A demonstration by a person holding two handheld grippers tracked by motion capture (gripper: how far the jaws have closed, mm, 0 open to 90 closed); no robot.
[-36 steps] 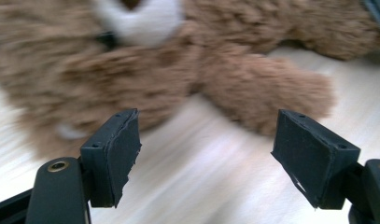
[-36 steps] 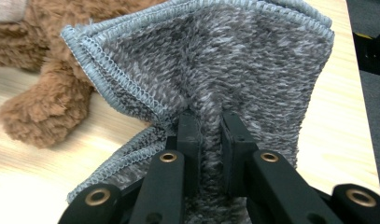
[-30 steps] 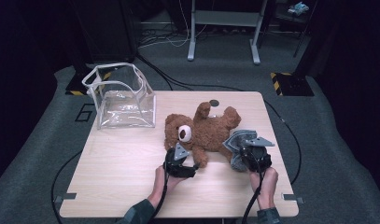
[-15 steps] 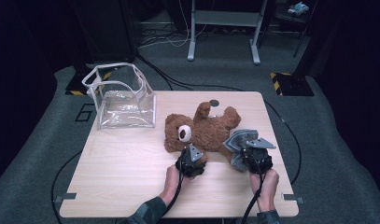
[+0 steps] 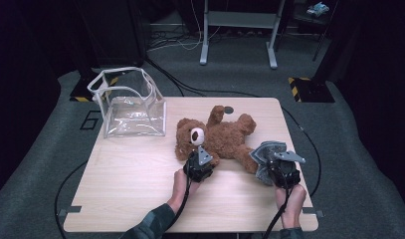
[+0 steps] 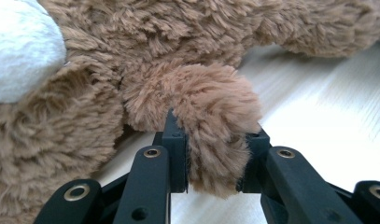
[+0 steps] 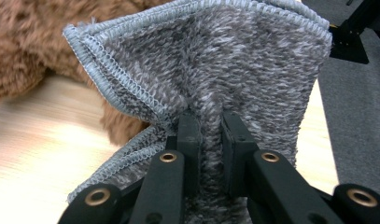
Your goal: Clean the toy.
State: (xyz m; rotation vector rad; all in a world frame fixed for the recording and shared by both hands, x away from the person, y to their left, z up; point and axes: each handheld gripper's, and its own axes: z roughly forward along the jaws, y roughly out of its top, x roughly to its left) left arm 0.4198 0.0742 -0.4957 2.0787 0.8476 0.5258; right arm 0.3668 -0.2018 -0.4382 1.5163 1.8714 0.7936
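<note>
Your left gripper (image 5: 202, 160) sits at the near edge of the bear (image 5: 217, 137), and its jaws have just been closing on one of the bear's paws (image 6: 215, 126). In the left gripper view the paw hangs down between the two black jaws, with fur pressed against both pads — you have hold of it. The bear's white muzzle (image 6: 19, 51) shows at the upper left of that view, and bare table (image 6: 318, 112) lies to the right of the paw.

Your right gripper (image 5: 277, 162) is clamped on a grey knitted cloth (image 7: 211, 70). In the right gripper view the jaws stand close together with a fold of the cloth pinched between them, and the cloth fans out above them with its stitched edge running along the top and down the left side. Brown fur lies just behind it at the upper left.

From the high view, the bear lies on its back near the middle of the table (image 5: 130, 174), slightly to the right, with its head towards the left and one limb stuck up towards the far edge. The cloth (image 5: 266, 157) is bunched at the bear's lower end, touching its leg, on the right side of the table.

A clear bag (image 5: 128, 104) with white trim stands open at the table's far left corner, well apart from the bear. A small dark disc (image 5: 229, 109) lies on the table just beyond the bear's raised limb.

Both your hands rest low over the near edge — the left hand (image 5: 182, 181) behind its gripper, the right hand (image 5: 289, 196) behind the other.
</note>
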